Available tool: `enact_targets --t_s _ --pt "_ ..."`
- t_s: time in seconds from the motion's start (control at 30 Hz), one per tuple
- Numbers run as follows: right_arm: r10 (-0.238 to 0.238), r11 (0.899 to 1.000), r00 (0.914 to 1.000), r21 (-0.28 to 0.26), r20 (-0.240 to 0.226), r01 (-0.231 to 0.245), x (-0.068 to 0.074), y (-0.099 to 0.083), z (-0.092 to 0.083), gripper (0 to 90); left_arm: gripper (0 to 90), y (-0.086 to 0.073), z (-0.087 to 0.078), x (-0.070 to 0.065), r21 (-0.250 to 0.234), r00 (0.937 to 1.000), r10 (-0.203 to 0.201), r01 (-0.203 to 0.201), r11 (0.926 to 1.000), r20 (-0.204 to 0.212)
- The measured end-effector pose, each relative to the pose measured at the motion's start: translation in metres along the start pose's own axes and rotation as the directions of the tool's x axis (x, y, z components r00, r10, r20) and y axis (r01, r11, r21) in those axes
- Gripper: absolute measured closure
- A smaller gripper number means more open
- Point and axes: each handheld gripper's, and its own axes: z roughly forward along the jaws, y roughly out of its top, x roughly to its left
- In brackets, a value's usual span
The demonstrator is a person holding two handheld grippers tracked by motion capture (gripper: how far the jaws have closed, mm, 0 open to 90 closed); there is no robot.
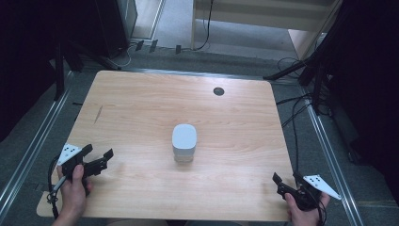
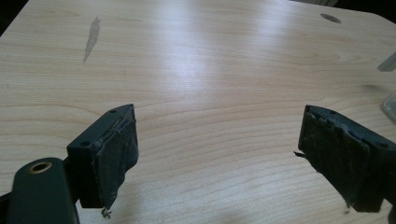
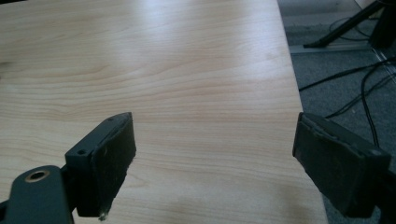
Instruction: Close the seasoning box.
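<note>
**Closing in on the white container**

The table (image 1: 141, 101) lies bare ahead of both your tools, apart from one white lidded container (image 1: 184, 142) standing upright between them, well apart from each. Your left gripper (image 1: 99, 158) has its jaws spread wide and empty, the container off to its right. Your right gripper (image 1: 285, 180) is likewise spread and empty, the container forward and left. Approach level, jaws straddling its sides squarely before you squeeze.
</note>
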Motion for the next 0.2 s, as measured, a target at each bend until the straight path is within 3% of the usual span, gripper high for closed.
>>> enact_targets --t_s 0.2 --pt "-0.005 1.0 0.9997 0.028 0.025 0.004 0.0009 0.001 0.0028 14.3 13.3 0.0 0.0005 -0.0002 0.004 1.0 0.001 -0.001 1.0 -0.003"
